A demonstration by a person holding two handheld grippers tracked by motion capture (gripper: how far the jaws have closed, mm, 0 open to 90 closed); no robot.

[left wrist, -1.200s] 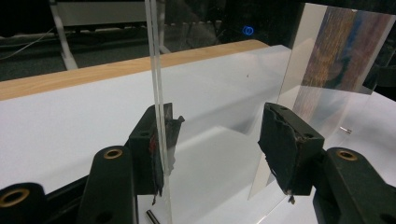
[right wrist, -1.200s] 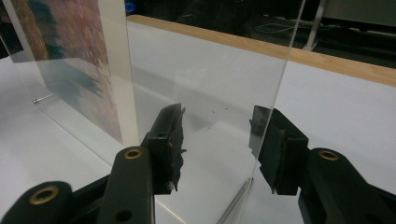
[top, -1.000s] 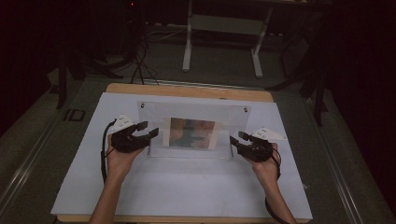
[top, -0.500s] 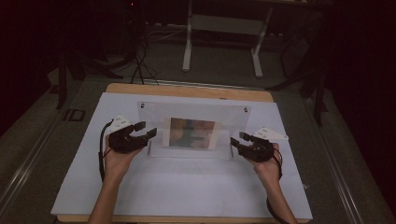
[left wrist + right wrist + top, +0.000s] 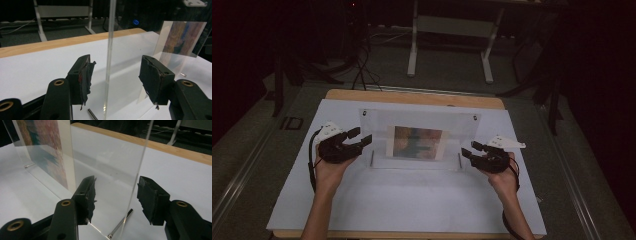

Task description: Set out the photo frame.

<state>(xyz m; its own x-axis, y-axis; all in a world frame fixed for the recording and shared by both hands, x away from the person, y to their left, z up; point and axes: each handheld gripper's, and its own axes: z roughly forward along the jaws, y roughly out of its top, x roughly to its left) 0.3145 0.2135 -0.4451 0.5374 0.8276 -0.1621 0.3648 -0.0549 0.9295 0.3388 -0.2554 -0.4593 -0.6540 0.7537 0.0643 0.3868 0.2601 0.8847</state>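
Note:
A clear acrylic panel [image 5: 422, 119] stands upright on the white board, with a colourful picture [image 5: 418, 142] in its middle. My left gripper [image 5: 362, 136] is at the panel's left end. In the left gripper view the panel's edge [image 5: 109, 50] stands between the open jaws of this gripper [image 5: 116, 75], and neither pad touches it. My right gripper [image 5: 469, 149] is at the right end. Its jaws have just been opening, and in the right gripper view they [image 5: 116, 195] straddle the edge [image 5: 142, 157] without pressing on it. The picture [image 5: 42, 145] shows to the left.
The white board [image 5: 412, 200] lies on a wooden table [image 5: 412, 96]. Thin metal pins [image 5: 120, 223] stick out at the panel's foot. On the dark floor behind the table are a metal stand [image 5: 452, 30] and cables [image 5: 362, 65].
Both grippers have eased slightly outward from the panel's ends. The panel has not moved.

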